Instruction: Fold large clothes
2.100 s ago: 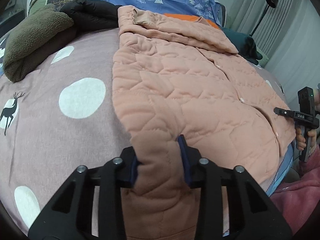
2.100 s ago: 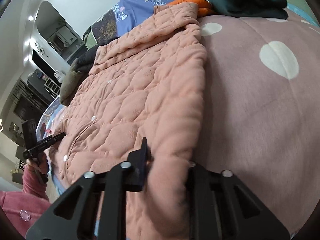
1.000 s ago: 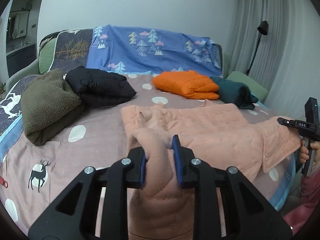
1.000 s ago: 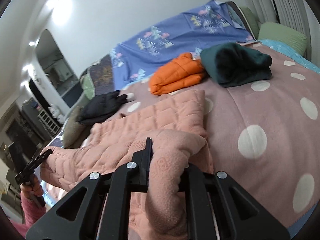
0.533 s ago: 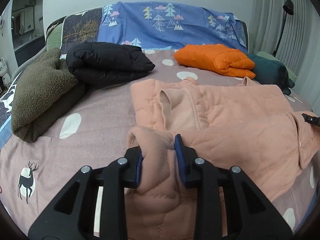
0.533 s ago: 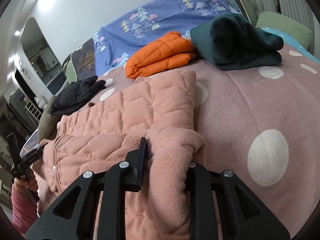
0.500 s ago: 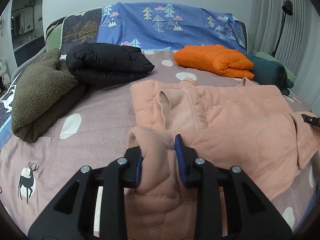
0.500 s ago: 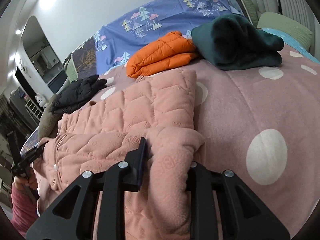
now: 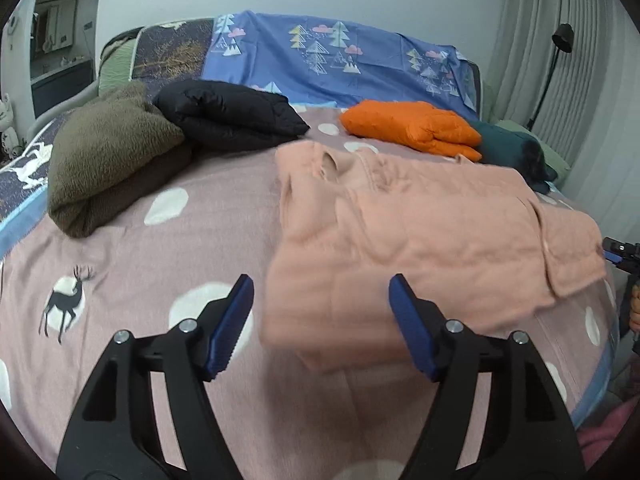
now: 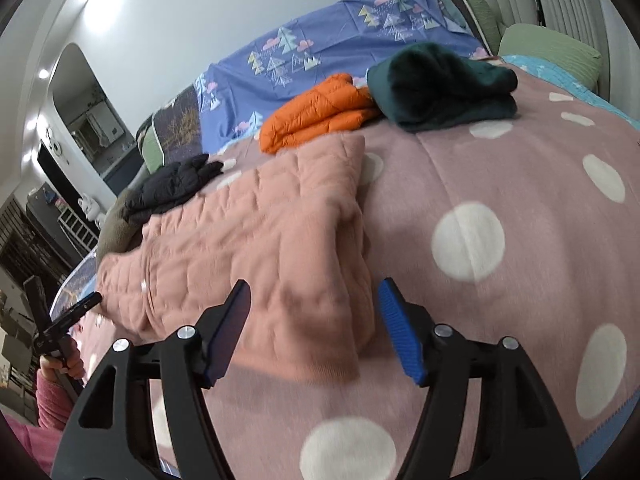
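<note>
Peach quilted jacket [image 9: 420, 232] lies folded mid-frame on the pink dotted bed [image 9: 180, 248]; left gripper [image 9: 320, 320] and right gripper [image 10: 312, 328] jaws gape empty.

Left gripper [image 9: 321, 322] and right gripper [image 10: 312, 326] both hover with jaws spread wide, gripping nothing.

**A bedroom in a home**

A wide bed fills both views, covered by a dusty-pink blanket with white dots and a black deer print [image 9: 120, 240]. A blue sheet printed with pine trees [image 9: 328, 60] drapes the headboard at upper centre. Folded garments lie along the far edge: a brown fleece [image 9: 108, 152], a black padded jacket [image 9: 232, 116] and an orange padded jacket [image 9: 412, 122]. Pleated grey curtains [image 9: 580, 60] and a black floor lamp [image 9: 560, 40] occupy the upper right.
</note>
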The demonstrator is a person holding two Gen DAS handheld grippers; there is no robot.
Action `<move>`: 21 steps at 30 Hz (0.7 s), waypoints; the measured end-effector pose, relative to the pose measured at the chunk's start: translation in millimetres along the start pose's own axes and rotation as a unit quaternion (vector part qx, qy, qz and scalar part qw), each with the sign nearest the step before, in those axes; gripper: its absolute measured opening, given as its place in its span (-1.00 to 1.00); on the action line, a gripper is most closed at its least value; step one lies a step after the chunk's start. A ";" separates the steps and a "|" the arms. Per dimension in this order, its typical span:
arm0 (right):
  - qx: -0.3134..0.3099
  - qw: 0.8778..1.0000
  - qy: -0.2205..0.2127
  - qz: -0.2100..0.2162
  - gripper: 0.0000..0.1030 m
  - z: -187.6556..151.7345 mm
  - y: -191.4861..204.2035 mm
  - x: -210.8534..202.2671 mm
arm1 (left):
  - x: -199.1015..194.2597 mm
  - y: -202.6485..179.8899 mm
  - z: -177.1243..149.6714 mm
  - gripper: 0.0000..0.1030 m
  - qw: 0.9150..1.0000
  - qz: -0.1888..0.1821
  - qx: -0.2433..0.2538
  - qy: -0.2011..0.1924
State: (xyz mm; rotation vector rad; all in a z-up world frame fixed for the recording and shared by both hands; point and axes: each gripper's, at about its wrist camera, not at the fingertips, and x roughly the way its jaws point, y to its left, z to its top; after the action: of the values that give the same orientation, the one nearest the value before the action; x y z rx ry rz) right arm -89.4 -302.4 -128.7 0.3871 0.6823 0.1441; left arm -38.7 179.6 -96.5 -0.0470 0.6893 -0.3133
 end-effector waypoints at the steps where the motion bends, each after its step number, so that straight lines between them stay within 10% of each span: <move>1: 0.001 1.000 0.007 0.002 0.30 -4.8 -0.8 3.0 | -0.2 -1.1 -4.4 0.46 1.000 -0.003 0.002 0.006; 5: -0.002 1.000 0.019 0.014 0.05 -14.7 3.3 11.6 | 8.7 -5.7 -18.6 0.46 0.999 -0.011 0.006 0.036; 7: -0.017 1.000 0.009 0.008 -0.57 -11.7 10.9 9.0 | 10.6 -7.4 -18.9 0.06 0.999 -0.012 0.001 0.035; 10: -0.037 0.999 -0.026 0.022 -0.70 -0.2 24.1 -6.0 | 5.6 -10.4 -10.6 -0.88 0.999 -0.038 -0.006 0.029; 21: 0.000 0.996 -0.082 0.046 -0.70 93.8 29.4 18.4 | 27.6 -33.6 69.9 -0.84 0.998 -0.027 0.047 -0.035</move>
State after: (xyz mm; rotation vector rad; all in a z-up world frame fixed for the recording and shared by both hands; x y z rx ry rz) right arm -15.4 -298.9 -61.5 0.4250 0.5034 0.1972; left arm 16.5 135.1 -54.7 0.0119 0.6041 -0.3945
